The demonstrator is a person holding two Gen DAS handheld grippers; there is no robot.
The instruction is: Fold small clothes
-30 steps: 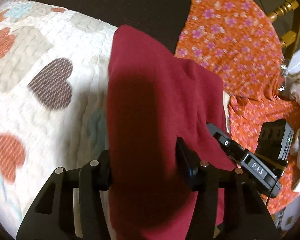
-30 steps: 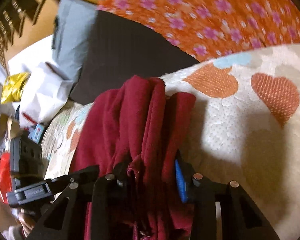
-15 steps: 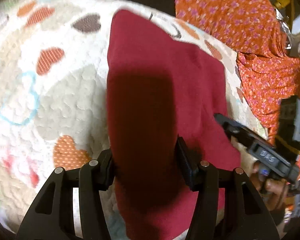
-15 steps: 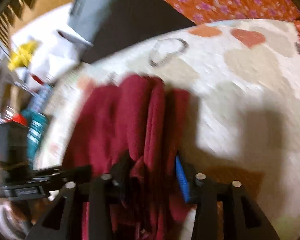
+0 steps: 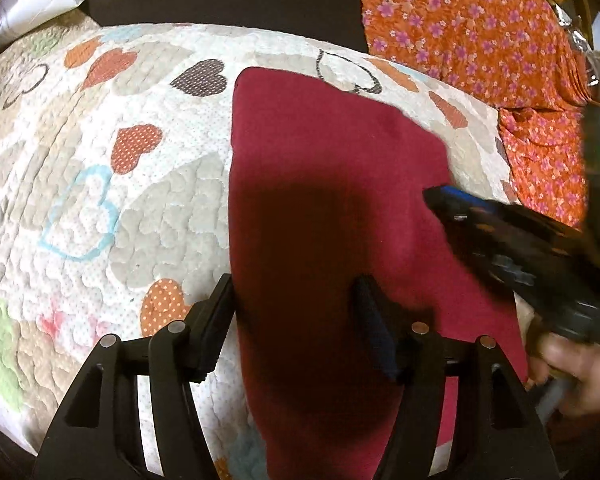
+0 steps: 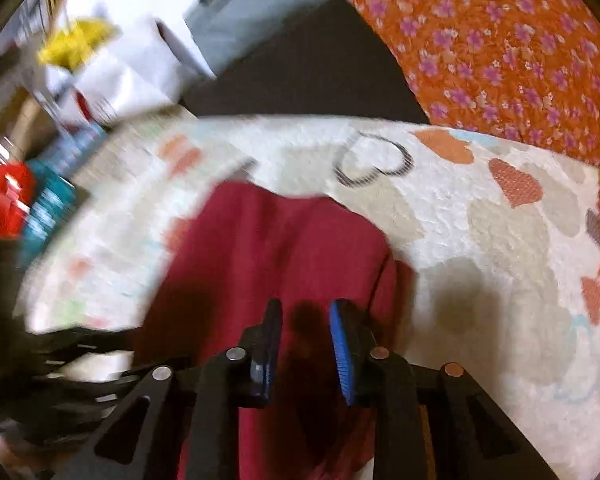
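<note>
A: What just changed?

B: A second ago both your tongs held the red cloth (image 5: 319, 200) lifted; now it lies flat on the heart quilt (image 5: 100, 200). Your right tongs (image 6: 305, 344) stand parted and empty above its near edge. Your left tongs (image 5: 296, 320) straddle the cloth's near end, but I cannot tell whether they grip it.

A: So that fold is laid?

B: Likely. Right of the cloth the orange fabric (image 5: 479, 40) crowds in; left of it the quilt lies bare.
</note>
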